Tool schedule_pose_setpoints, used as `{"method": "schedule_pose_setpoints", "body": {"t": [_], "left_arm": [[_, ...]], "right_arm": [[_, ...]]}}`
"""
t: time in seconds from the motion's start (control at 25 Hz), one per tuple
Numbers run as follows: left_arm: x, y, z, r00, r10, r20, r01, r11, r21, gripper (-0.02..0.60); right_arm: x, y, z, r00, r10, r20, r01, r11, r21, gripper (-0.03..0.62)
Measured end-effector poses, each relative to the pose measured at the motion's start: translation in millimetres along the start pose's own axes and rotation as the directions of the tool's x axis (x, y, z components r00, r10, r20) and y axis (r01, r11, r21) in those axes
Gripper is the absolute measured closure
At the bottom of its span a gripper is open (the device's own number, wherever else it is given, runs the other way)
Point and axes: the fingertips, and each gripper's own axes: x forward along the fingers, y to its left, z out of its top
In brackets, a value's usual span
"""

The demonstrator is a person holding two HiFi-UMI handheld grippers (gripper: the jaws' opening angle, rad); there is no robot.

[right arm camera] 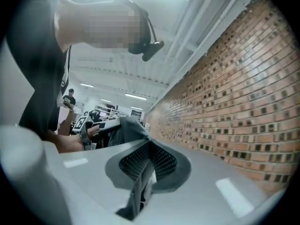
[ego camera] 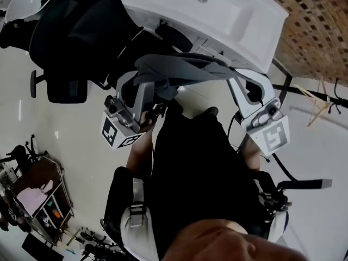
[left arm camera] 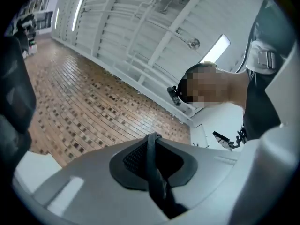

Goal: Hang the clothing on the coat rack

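A grey garment (ego camera: 182, 68) hangs stretched between my two grippers, held up in front of the person's dark torso. My left gripper (ego camera: 140, 81) is shut on its left edge; in the left gripper view a dark fold of the garment (left arm camera: 155, 172) is pinched between the closed jaws (left arm camera: 152, 138). My right gripper (ego camera: 232, 80) is shut on the right edge; the right gripper view shows the grey cloth (right arm camera: 140, 182) clamped in the jaws (right arm camera: 149, 142), with the rest of the garment (right arm camera: 125, 129) running away to the left gripper. A wooden hanger (ego camera: 319, 105) hangs on a black rack (ego camera: 285, 87) at the right.
A white table (ego camera: 239, 20) stands just ahead. A black office chair (ego camera: 70, 37) draped with dark clothing is at the upper left. A small cart (ego camera: 41, 192) with pink items sits at the lower left. A brick wall (right arm camera: 243, 93) runs along the right.
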Motion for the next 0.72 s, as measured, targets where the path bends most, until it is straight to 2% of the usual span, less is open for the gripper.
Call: {"method": "schedule_pose_setpoints", "body": {"t": [0.12, 0.24, 0.4, 0.52, 0.6, 0.72], "left_arm": [[51, -48, -31, 0.991, -0.136, -0.008, 0.135, 0.987, -0.084, 0.561], [90, -110, -58, 0.975, -0.220, -0.014, 0.216, 0.968, -0.125, 0.561], [145, -194, -105, 0.933, -0.361, -0.010, 0.355, 0.921, -0.160, 0.561], [181, -250, -135, 0.907, -0.421, -0.023, 0.414, 0.899, -0.146, 0.561], [211, -286, -155, 0.879, -0.475, -0.027, 0.465, 0.870, -0.161, 0.561], [255, -341, -192, 0.812, -0.583, -0.042, 0.558, 0.795, -0.239, 0.561]], "right_arm": [[-71, -28, 16, 0.992, -0.124, 0.031, 0.124, 0.992, 0.001, 0.588], [-147, -52, 32, 0.977, -0.199, 0.075, 0.197, 0.980, 0.036, 0.588], [-253, -84, 45, 0.942, -0.309, 0.128, 0.305, 0.951, 0.052, 0.588], [-328, -97, 52, 0.926, -0.356, 0.124, 0.356, 0.934, 0.019, 0.588], [-376, -105, 64, 0.904, -0.411, 0.115, 0.416, 0.909, -0.024, 0.588], [-447, -116, 82, 0.845, -0.528, 0.084, 0.533, 0.842, -0.081, 0.588]]}}
